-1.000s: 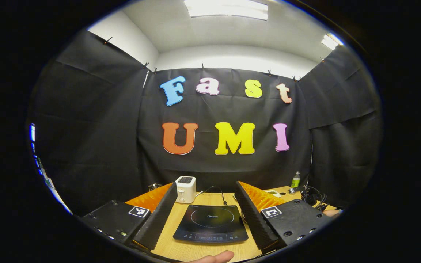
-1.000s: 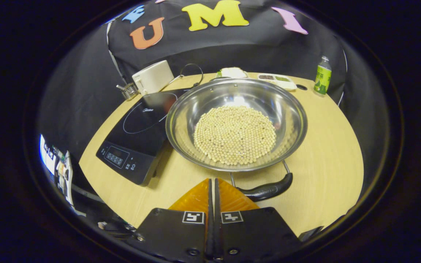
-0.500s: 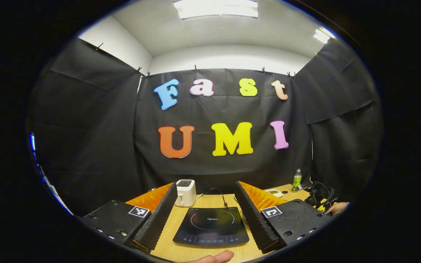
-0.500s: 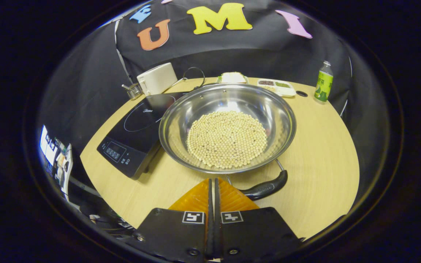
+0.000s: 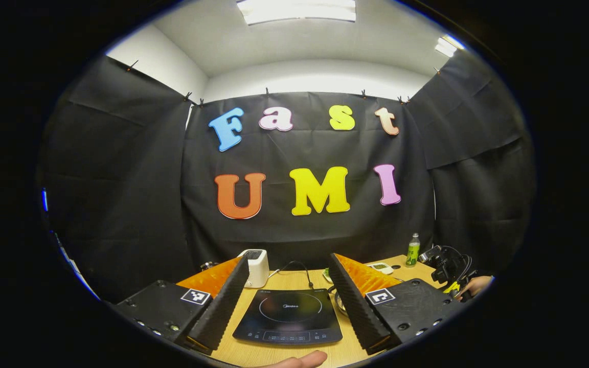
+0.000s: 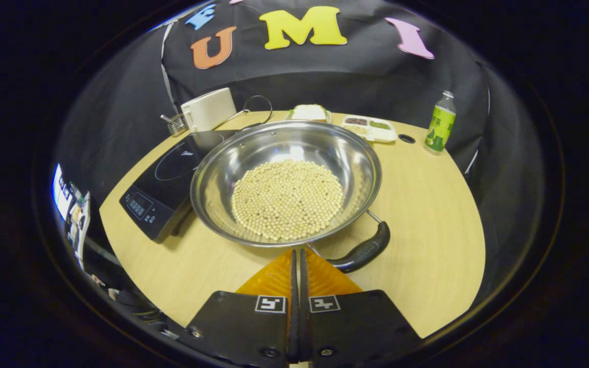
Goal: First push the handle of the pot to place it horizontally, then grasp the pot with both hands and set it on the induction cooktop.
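Note:
A steel pot holding pale beans stands on the wooden table, its left rim over the edge of the black induction cooktop. The pot's black handle points toward me and slants up to the right. My right gripper is shut with nothing in it, its tips just below the pot's rim and left of the handle's near end. My left gripper hangs open above the cooktop, which lies between its fingers.
A white toaster stands behind the cooktop, with a small food tray and a green bottle at the table's back. In the left gripper view the other gripper and a hand sit at the far right.
In the right gripper view the pot and cooktop have slid left, and the handle's far end has swung up to the right. The left gripper view has drifted slightly; its jaws stay open.

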{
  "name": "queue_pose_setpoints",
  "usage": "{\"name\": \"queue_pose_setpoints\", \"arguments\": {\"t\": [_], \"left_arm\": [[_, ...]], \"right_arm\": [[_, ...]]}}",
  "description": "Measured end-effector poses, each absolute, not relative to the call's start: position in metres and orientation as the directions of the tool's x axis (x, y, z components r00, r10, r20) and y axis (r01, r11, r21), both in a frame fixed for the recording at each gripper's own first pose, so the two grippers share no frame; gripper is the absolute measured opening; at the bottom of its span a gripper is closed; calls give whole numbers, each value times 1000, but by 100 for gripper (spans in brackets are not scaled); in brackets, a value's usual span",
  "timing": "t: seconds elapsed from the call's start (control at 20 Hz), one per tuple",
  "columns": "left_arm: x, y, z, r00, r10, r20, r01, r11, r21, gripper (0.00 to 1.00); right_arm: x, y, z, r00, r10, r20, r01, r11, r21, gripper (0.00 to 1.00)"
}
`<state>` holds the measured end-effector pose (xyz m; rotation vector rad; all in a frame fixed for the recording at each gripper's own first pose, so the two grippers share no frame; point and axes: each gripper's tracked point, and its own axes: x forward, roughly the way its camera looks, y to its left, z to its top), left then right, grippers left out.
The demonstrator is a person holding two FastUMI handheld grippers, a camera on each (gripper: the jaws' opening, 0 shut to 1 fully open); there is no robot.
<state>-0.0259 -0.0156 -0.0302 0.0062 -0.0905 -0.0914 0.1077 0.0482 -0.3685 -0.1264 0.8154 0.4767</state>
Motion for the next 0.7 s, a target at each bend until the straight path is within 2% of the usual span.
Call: {"name": "queue_pose_setpoints", "arguments": {"t": [0.3, 0.4, 0.45, 0.7], "left_arm": [[-11, -26, -39, 994, -89, 70, 88, 996, 16, 95], [-8, -28, -40, 994, -85, 64, 84, 996, 19, 95], [-6, -29, -40, 995, -81, 66, 80, 997, 19, 95], [3, -37, -47, 995, -83, 61, 83, 997, 8, 95]], "right_arm": [[125, 24, -369, 571, 376, -730, -435, 892, 119, 4], [133, 14, -371, 571, 359, -738, -436, 894, 98, 0], [138, 11, -371, 577, 352, -737, -439, 895, 83, 4], [158, -7, -383, 586, 324, -743, -443, 895, 41, 4]]}}
